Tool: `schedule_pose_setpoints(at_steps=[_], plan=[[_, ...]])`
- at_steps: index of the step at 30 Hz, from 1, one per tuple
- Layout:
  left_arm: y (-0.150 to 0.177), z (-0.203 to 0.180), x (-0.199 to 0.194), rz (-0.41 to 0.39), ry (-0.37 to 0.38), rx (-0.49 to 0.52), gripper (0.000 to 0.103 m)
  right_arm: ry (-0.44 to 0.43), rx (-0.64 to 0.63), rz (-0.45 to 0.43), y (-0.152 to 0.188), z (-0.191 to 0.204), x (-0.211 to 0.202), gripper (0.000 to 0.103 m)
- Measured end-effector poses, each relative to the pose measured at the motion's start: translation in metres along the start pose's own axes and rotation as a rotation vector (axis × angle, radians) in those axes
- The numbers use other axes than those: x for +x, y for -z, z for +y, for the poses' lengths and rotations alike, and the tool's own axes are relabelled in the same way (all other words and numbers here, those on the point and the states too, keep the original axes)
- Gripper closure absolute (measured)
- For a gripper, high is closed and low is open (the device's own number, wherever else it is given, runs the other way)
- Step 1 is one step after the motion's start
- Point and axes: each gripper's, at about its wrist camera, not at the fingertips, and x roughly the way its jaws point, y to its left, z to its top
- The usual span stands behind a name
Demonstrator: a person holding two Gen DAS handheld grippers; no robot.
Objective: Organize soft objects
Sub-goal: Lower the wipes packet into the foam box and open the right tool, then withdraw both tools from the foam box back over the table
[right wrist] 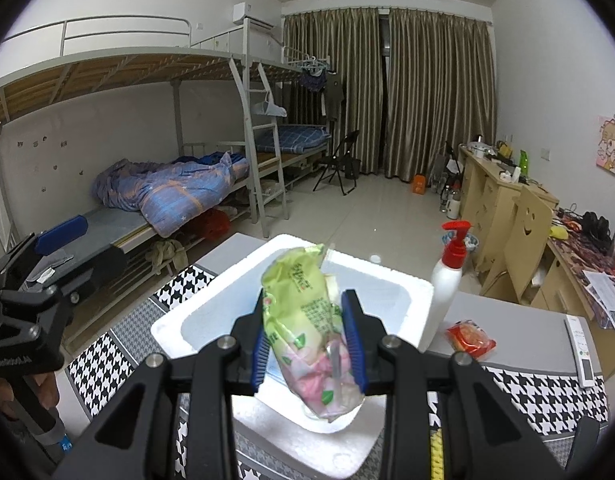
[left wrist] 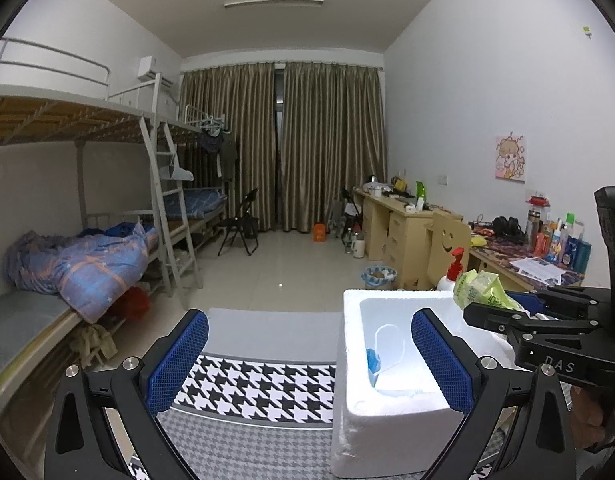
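My right gripper (right wrist: 309, 336) is shut on a soft green and pink tissue pack (right wrist: 307, 320) and holds it above the open white foam box (right wrist: 415, 288). The pack also shows in the left wrist view (left wrist: 481, 290), clamped in the right gripper (left wrist: 507, 304) over the box (left wrist: 347, 360). A face mask (left wrist: 381, 354) lies inside the box. My left gripper (left wrist: 309, 356) is open and empty, its right finger over the box's near side. A red snack packet (right wrist: 471, 338) lies on the table right of the box.
A white pump bottle with a red top (right wrist: 451, 268) stands just right of the box. A white remote (right wrist: 583, 350) lies at the table's right edge. The houndstooth tablecloth (left wrist: 259, 388) covers the table. Bunk beds stand left, desks right.
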Motion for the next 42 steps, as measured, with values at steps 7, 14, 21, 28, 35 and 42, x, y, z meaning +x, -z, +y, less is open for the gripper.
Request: schedule_pose_setpoints(at_steps=[7,14,21,28,35,42], plan=[[0.004,0.006,0.001,0.011,0.0,-0.013,0.001,0.005,0.011,0.031,-0.003,-0.001,0.011,0.065],[0.009,0.007,0.0,0.018,0.001,-0.016,0.001,-0.009,0.019,0.065,-0.003,0.002,0.022,0.063],[0.011,0.01,0.0,0.024,0.006,-0.019,0.001,-0.013,0.026,0.071,-0.002,0.005,0.027,0.026],[0.01,0.017,-0.007,0.012,-0.003,-0.039,0.001,-0.008,0.036,0.046,-0.002,0.006,0.016,0.026],[0.01,0.014,-0.015,0.01,0.01,-0.036,0.001,-0.001,0.041,0.018,-0.001,0.002,-0.003,0.025],[0.007,0.002,-0.026,-0.001,0.033,-0.027,0.001,0.026,0.035,-0.022,0.004,0.0,-0.026,0.021]])
